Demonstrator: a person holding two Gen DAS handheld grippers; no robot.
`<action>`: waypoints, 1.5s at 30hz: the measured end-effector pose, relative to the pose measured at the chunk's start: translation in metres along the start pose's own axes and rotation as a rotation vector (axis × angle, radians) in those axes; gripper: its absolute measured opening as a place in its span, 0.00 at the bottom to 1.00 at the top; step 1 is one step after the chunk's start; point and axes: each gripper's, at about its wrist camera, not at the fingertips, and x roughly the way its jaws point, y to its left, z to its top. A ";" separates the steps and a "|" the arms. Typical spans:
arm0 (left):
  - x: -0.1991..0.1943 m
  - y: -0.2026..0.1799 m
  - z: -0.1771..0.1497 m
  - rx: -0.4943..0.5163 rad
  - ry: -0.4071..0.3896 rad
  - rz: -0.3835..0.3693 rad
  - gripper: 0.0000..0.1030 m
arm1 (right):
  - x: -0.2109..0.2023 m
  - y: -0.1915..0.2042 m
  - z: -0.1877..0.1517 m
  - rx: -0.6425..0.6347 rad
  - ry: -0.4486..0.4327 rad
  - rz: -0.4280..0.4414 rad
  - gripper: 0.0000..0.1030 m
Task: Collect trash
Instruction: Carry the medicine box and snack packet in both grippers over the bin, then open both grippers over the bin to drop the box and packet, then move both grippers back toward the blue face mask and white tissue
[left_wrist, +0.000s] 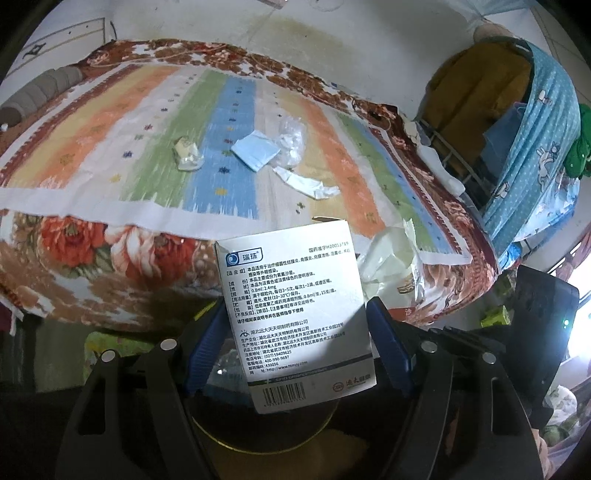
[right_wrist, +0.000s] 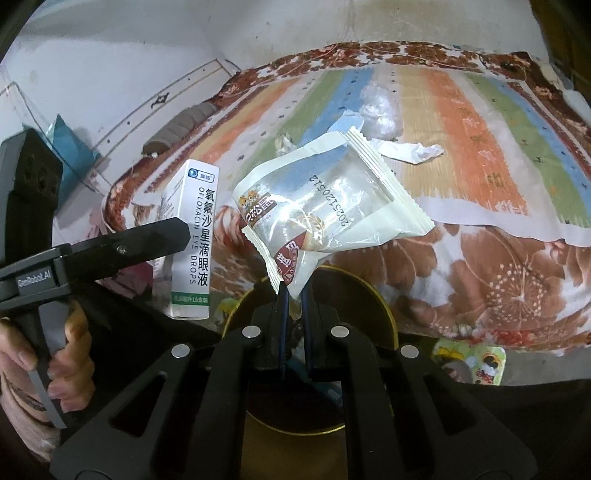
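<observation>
Striped bedspread (left_wrist: 110, 122) behind, both claws angled down (each gripping trash)

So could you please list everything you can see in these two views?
Eye-drop box: one, white, clamped in the left tongs.
Snack wrapper: one, cream and clear, pinched in the right tongs.
Bin: one, dark with gold rim, below both tongs.
Crumpled wrapper: one, yellowish, on the bed.
Folded paper: one, pale blue, on the bed.
Clear plastic: one, beside the blue paper.
Torn scrap: one, white, on the bed.
Striped cloth: one, multicoloured, over a floral blanket.
Left tongs; right tongs; hand.
</observation>
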 end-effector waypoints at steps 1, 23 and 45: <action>0.001 0.002 -0.002 -0.010 0.009 0.000 0.72 | 0.002 0.000 -0.001 0.000 0.006 -0.003 0.06; 0.022 0.038 -0.010 -0.234 0.110 -0.011 0.91 | 0.044 -0.013 -0.030 0.131 0.203 -0.038 0.48; 0.019 0.030 0.027 -0.127 0.065 0.086 0.94 | 0.023 -0.013 0.004 0.064 0.089 -0.064 0.82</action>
